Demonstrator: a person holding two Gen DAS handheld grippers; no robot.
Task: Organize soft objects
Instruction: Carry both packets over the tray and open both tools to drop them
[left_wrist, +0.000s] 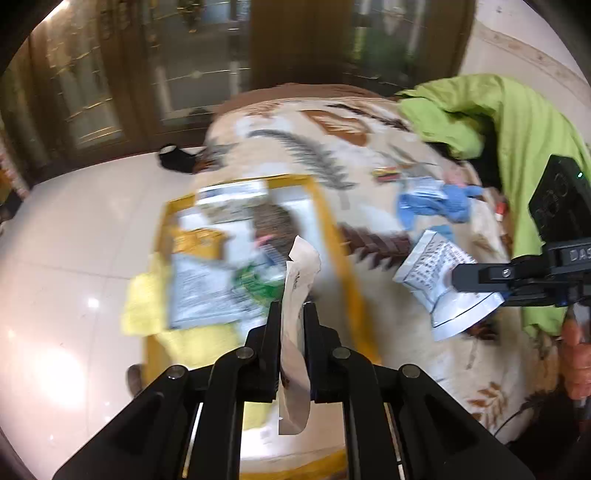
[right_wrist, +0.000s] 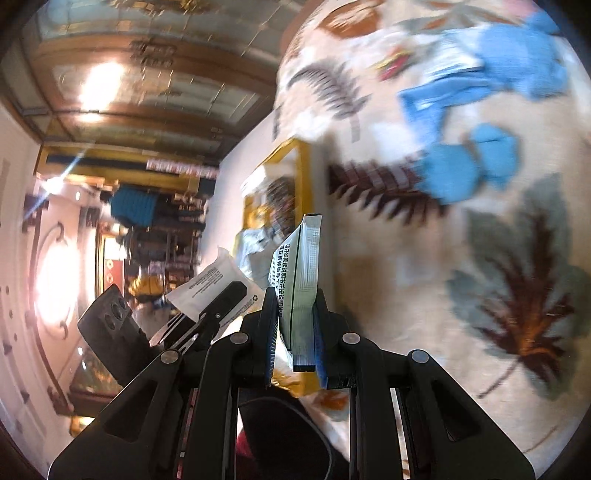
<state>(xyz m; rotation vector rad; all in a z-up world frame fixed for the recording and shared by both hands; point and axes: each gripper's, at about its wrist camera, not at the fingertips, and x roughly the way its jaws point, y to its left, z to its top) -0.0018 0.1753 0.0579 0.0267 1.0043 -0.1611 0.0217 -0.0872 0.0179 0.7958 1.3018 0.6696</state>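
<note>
Left gripper (left_wrist: 291, 310) pinching beige packet (left_wrist: 297, 280), right gripper (right_wrist: 295, 295) pinching white sachet (right_wrist: 301, 266)

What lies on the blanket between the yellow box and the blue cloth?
Only bare patterned blanket separates the yellow box from the blue cloth, shown in the left wrist view.

— What did the room look like?
— Glossy pale floor tiles (left_wrist: 66, 266) threw back bright glare. Dark wooden cabinets with glass doors (left_wrist: 122, 85) lined the far wall.
— And the bed?
— A cream leaf-patterned blanket (right_wrist: 480, 258) covered it.
</note>
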